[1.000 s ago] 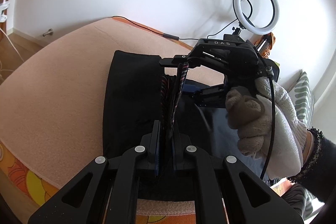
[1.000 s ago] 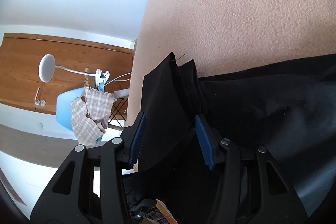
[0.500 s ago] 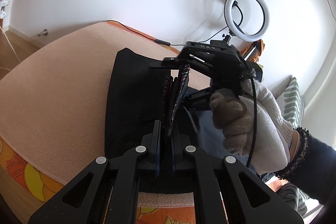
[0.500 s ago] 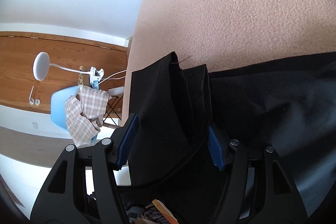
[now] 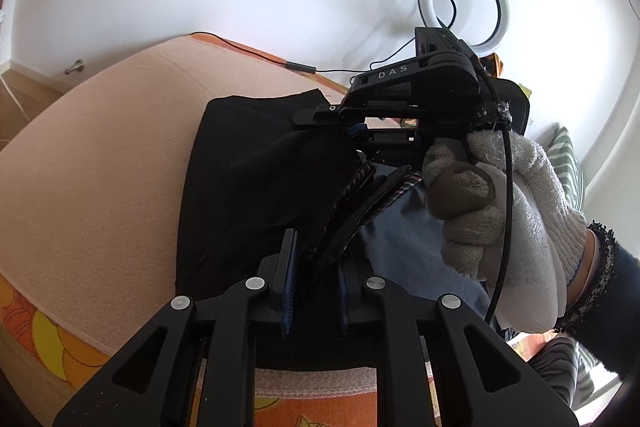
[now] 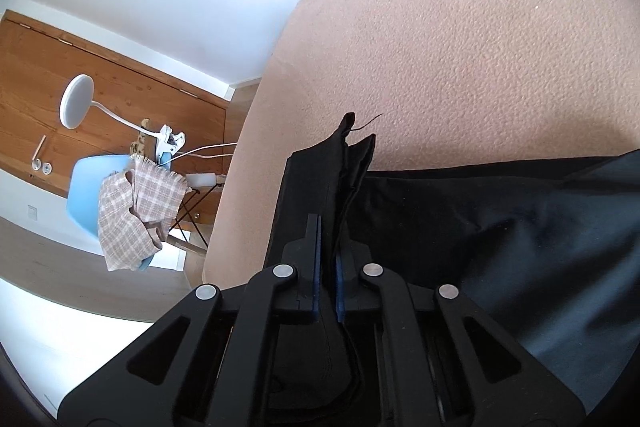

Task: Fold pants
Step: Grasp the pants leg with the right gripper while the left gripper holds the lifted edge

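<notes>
The black pants (image 5: 256, 187) lie on the pink blanket (image 5: 100, 167), their length running away from the left gripper (image 5: 316, 283). Its jaws are opening, with the waistband between them. The right gripper (image 6: 328, 283) is clamped on a pants edge; only the left view shows the gloved hand (image 5: 500, 211).

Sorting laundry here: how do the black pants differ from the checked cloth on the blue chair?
The pants are plain black; the checked cloth is beige and white. The pants lie mostly spread on the pink blanket; the checked cloth hangs bunched over the blue chair, off to the side. Both are soft fabric.
</notes>
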Action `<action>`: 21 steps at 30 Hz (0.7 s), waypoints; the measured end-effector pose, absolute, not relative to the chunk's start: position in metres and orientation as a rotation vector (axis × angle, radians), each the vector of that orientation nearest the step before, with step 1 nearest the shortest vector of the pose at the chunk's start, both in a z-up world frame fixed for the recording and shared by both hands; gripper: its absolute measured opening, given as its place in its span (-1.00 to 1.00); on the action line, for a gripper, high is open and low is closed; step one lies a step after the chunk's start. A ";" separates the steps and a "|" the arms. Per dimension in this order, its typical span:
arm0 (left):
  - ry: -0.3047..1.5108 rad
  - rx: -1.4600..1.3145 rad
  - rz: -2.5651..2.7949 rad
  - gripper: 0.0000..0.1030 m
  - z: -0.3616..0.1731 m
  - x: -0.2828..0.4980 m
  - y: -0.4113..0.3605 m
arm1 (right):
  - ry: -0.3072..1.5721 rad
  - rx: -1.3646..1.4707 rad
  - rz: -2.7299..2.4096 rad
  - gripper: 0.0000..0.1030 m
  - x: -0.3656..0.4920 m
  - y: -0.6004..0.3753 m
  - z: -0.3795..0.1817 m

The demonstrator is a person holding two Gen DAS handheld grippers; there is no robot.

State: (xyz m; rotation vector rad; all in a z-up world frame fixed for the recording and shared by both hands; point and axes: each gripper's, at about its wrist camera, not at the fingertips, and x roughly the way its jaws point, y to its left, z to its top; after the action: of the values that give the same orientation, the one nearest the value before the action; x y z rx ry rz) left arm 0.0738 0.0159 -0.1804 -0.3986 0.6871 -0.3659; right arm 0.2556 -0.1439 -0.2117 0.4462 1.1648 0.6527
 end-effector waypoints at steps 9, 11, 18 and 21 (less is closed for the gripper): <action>0.653 -0.404 -0.440 -0.82 -0.172 0.063 -0.012 | 1.080 0.381 0.608 -0.90 0.238 -0.187 -0.180; 0.658 -0.407 -0.461 -0.82 -0.171 0.061 -0.021 | 1.063 0.356 0.595 -0.90 0.231 -0.199 -0.172; 0.671 -0.412 -0.550 -0.83 -0.166 0.053 -0.059 | 0.992 0.306 0.537 -0.90 0.205 -0.252 -0.148; 0.686 -0.393 -0.594 -0.83 -0.165 0.050 -0.079 | 0.974 0.300 0.511 -0.90 0.196 -0.279 -0.142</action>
State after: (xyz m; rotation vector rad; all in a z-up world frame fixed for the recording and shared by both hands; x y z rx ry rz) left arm 0.0503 -0.0787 -0.1648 -0.3930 0.6864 -0.5939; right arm 0.1959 -0.2789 -0.1418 0.3001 0.9741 0.5105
